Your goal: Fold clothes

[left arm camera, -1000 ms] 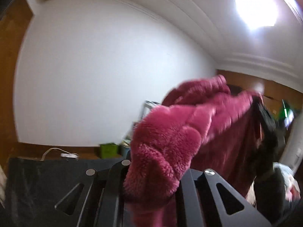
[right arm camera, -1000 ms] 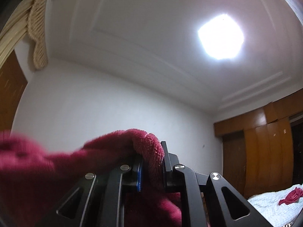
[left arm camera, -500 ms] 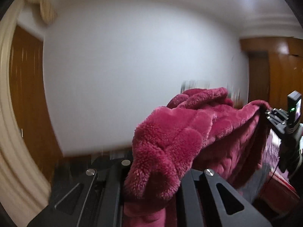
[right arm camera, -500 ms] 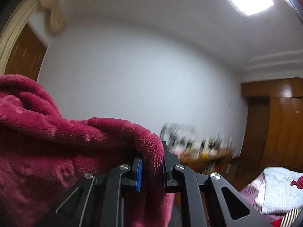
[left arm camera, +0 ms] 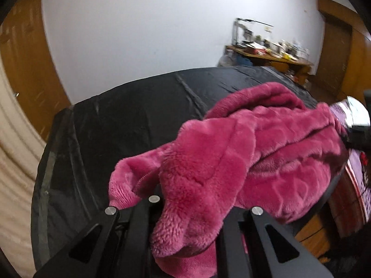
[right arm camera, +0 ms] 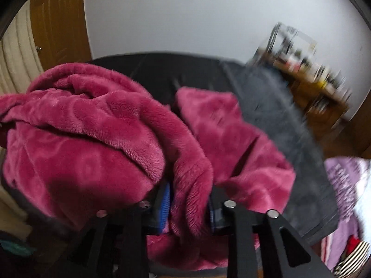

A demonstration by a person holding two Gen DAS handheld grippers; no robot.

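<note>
While the left wrist view shows most of the scene, the left tool [left arm camera: 185,208] has its fingertips buried under the magenta fleece garment [left arm camera: 243,153]; it is pressed together, pinching a thick fold. Garment is heaped on the black-covered desk [left arm camera: 120,125], toward its right edge. Right tool is cut off at the frame's right border there.

Right wrist view: blurred. Right tool [right arm camera: 187,199] has just been opening, jaws slightly spread, a garment fold still between the blue pads [right arm camera: 165,205]; contact unclear. Desk's right side is smeared, the cluttered wooden table [right arm camera: 324,88] beyond the desk unreadable.
</note>
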